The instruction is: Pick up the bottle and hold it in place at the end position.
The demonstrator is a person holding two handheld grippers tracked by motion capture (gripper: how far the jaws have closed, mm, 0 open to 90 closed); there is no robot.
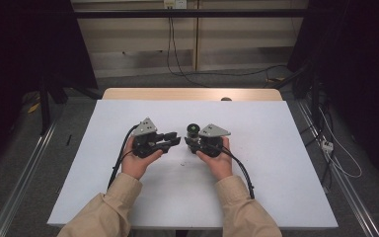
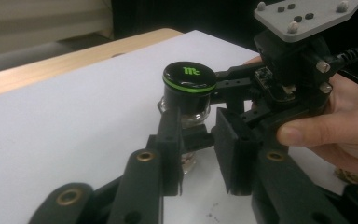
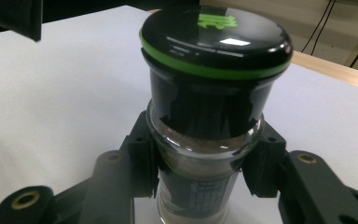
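Note:
A small glass jar (image 1: 192,131) with a black cap and a green ring stands upright at the middle of the white board (image 1: 256,163). It holds a brownish powder (image 3: 200,140). My right gripper (image 3: 205,168) is shut on the jar's glass body (image 3: 193,196), one pad on each side below the cap (image 3: 212,70). My left gripper (image 2: 200,149) points at the jar (image 2: 189,88) from the left. Its jaws stand apart with no part of the jar between them, and its left jaw reaches up beside the glass. A hand (image 2: 335,126) holds the right gripper, whose grey plate (image 2: 303,16) is on top.
The white board lies on a wooden table (image 1: 192,94). A few dark specks (image 1: 182,163) lie on the board in front of the grippers. Cables and a power strip (image 1: 327,145) lie on the floor at the right, and metal rails run along both sides.

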